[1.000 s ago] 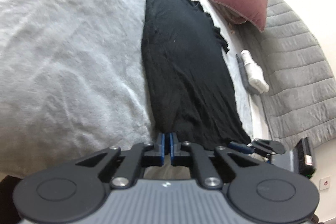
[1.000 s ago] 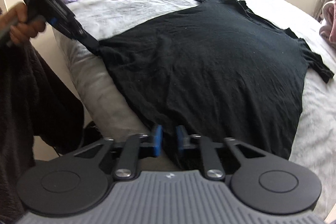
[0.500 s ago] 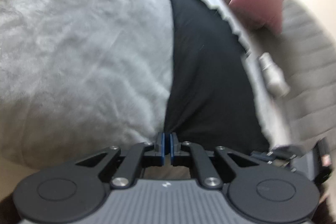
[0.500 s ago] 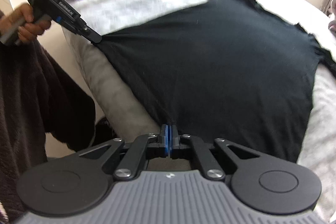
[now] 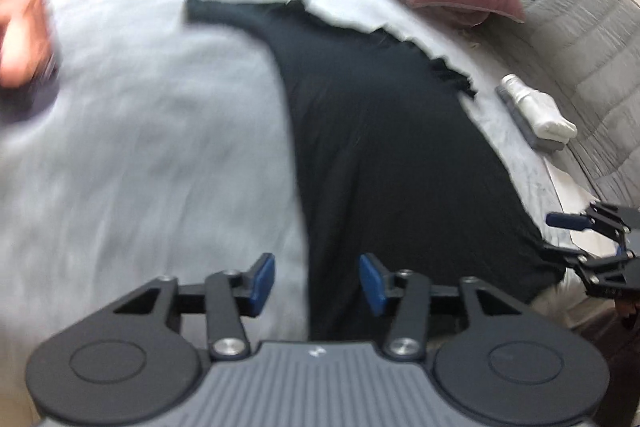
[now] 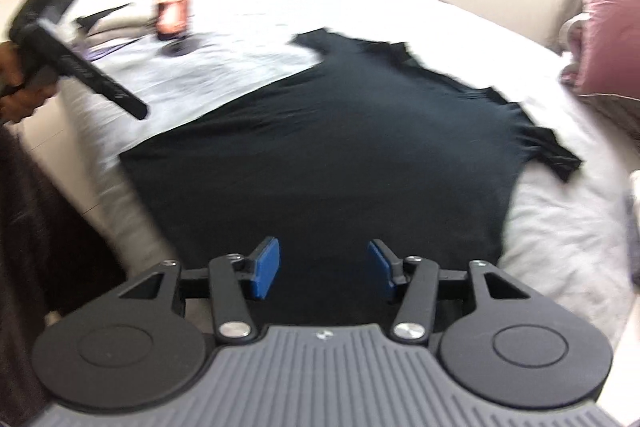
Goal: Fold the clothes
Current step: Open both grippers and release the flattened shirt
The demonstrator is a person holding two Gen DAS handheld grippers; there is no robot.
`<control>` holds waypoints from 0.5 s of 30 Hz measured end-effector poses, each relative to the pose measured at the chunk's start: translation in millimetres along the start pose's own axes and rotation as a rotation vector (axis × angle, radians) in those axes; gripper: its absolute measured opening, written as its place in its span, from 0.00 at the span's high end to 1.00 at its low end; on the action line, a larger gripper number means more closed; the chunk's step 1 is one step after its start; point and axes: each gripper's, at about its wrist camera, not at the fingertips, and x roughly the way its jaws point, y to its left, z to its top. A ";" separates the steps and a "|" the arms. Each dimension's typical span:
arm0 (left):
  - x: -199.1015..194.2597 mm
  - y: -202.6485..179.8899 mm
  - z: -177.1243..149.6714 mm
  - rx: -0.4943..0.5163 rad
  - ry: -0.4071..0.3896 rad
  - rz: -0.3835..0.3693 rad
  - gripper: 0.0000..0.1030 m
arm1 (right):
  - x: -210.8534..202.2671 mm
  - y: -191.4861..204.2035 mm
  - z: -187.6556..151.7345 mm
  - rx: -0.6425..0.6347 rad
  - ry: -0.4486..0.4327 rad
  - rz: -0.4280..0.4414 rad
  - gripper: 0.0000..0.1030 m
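Between the blue pads of the left claw (image 5: 318,281), spread wide and holding nothing: only the side edge of a black T-shirt (image 5: 380,147), passing below without touching. Same for the right claw (image 6: 324,271), also wide open and empty, hanging just over the bottom hem near the foot of the bed (image 6: 560,247). Further out, spread flat and unfolded on the pale grey cover, front or back up (cannot tell through the blur), with one short sleeve (image 6: 556,159) sticking out to the right and the collar (image 6: 400,51) at the far end. Seen from the right side, held up in a hand (image 6: 20,95) just beside the left hem corner and clear of the cloth. Beyond the shirt, a phone on a stand (image 6: 174,1) to the far left and a pink pillow (image 6: 612,35) to the far right, both well apart from it. As for handling, probably very light, thin, soft knit with no stiffness at all: sure to hang down and stretch from any single pinch, likely to drag and wrinkle over the fluffy cover instead of sliding. Not fragile, not slippery, easy to pinch. Best taken at two points together, at the doubled hem corners or at the shoulder seams, where the cloth is thicker. Better to pinch low and close to the edge, so as not to catch the bed cover too. Worth lifting both points evenly to keep the edge straight.
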 end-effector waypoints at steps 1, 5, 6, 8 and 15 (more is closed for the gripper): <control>5.4 -9.2 5.2 0.039 -0.027 -0.017 0.40 | 7.6 -1.8 1.4 0.011 -0.010 -0.022 0.48; 40.0 -41.7 19.2 0.160 -0.095 -0.082 0.31 | 46.0 -7.6 4.1 0.051 -0.015 -0.084 0.45; 50.2 -44.0 20.6 0.171 -0.103 -0.099 0.31 | 53.5 -10.9 2.7 0.065 -0.008 -0.091 0.45; 73.1 -47.0 22.4 0.184 -0.107 -0.123 0.31 | 68.1 -17.7 -0.6 0.096 0.006 -0.104 0.45; 101.3 -33.3 0.4 0.225 -0.058 -0.127 0.31 | 65.3 -41.1 -25.1 0.146 0.018 -0.070 0.28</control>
